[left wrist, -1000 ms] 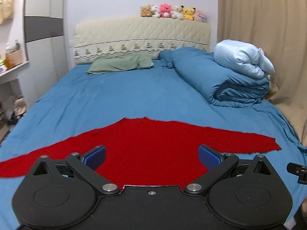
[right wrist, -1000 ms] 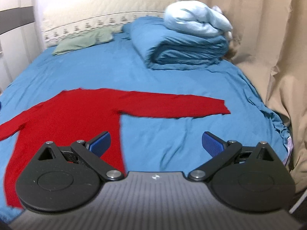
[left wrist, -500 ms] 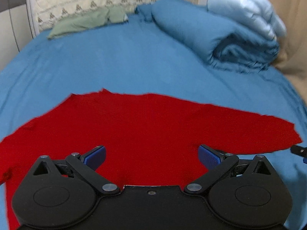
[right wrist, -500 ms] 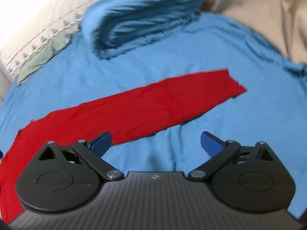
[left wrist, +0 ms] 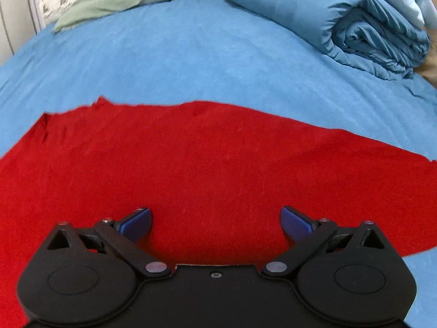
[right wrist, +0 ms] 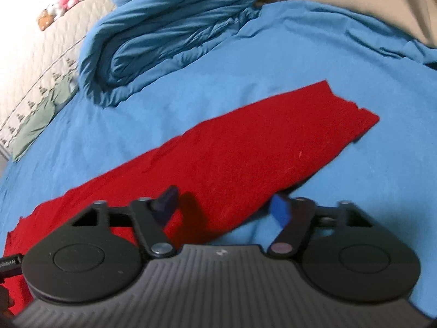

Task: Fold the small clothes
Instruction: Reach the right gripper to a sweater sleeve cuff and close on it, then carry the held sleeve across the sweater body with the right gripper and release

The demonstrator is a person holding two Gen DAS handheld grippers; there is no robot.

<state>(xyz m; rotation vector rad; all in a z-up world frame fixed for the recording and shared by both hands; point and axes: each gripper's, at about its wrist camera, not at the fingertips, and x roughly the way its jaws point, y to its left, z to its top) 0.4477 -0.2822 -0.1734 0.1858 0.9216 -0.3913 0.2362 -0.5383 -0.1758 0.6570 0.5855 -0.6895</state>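
1. Right tool (right wrist: 224,207) has just been closing: its jaws, fully wide half a second ago, now stand about half open. The red sleeve (right wrist: 245,150) lies between its blue pads (right wrist: 281,210), with the near edge of the sleeve close to the right pad. I cannot tell if the pads already press the cloth; they seem still apart from it.

2. Left tool (left wrist: 215,224) has its jaws wide open and holds nothing. It hangs just over the body of the red garment (left wrist: 204,164), much lower and closer than one second ago, when the whole garment was visible in front of it.

3. The red garment lies flat and spread on the blue bed sheet (left wrist: 191,63), with its sleeve stretched out toward the beige curtain side. No part is folded yet.

4. Both views now look more steeply down at the bed, so the two tools have come down to the cloth together.

5. My judgement: the approach ends and the first grasp begins. The right tool probably takes the sleeve to fold it inward over the body.

6. Further out, the rolled blue duvet (right wrist: 169,32) and the green pillow (left wrist: 114,5) lie well apart from the garment.
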